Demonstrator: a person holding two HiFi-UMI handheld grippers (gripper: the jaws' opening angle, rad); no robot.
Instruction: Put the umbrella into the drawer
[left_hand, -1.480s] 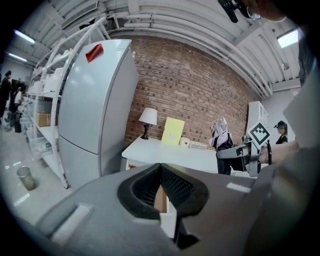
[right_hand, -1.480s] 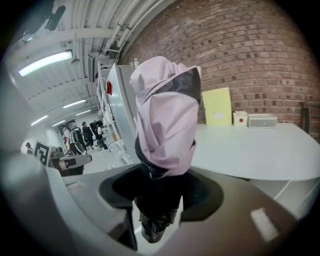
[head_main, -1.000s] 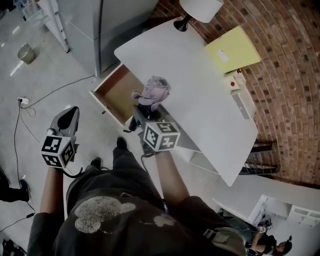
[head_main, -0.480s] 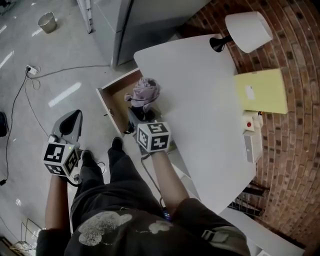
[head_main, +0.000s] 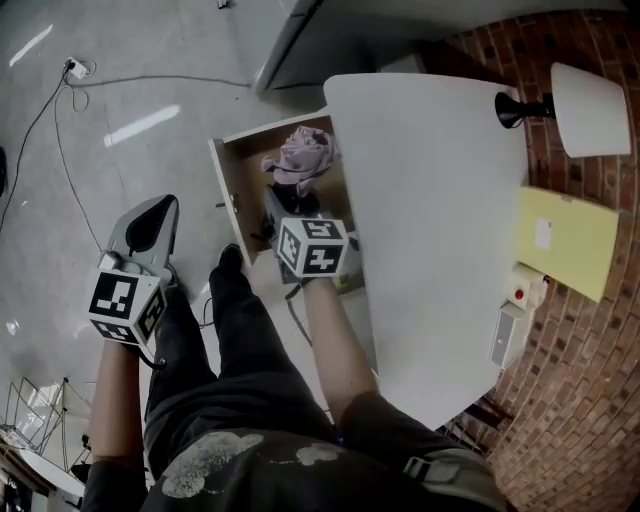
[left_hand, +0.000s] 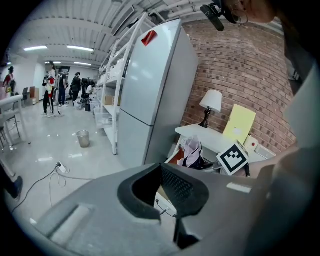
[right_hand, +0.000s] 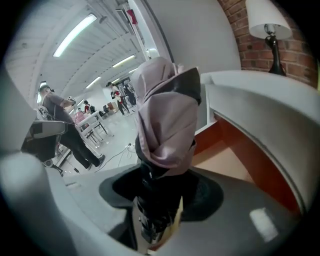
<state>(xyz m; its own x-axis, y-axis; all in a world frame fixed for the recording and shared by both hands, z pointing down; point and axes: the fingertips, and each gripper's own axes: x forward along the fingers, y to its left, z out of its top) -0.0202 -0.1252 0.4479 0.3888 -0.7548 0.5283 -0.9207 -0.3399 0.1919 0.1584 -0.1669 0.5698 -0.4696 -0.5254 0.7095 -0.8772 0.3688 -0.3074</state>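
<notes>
A folded lilac umbrella (head_main: 304, 160) with a black handle sticks out ahead of my right gripper (head_main: 287, 207), which is shut on its handle end. It hangs over the open wooden drawer (head_main: 238, 172) at the white desk's left edge. In the right gripper view the umbrella (right_hand: 167, 117) rises from between the jaws of the right gripper (right_hand: 160, 200), with the drawer's brown inside (right_hand: 227, 162) below it. My left gripper (head_main: 160, 212) hangs over the floor left of the drawer, shut and holding nothing. The left gripper (left_hand: 161, 172) looks toward the umbrella (left_hand: 192, 152).
The white desk (head_main: 430, 200) carries a lamp (head_main: 585, 95), a yellow folder (head_main: 565, 240) and a white box with a red button (head_main: 522, 295). A grey fridge (left_hand: 155, 95) stands behind the desk. A cable and plug (head_main: 72, 70) lie on the floor.
My right gripper has sunk with the umbrella, from the desk's edge to over the drawer's inside. The left gripper has also come down a little beside the drawer.
</notes>
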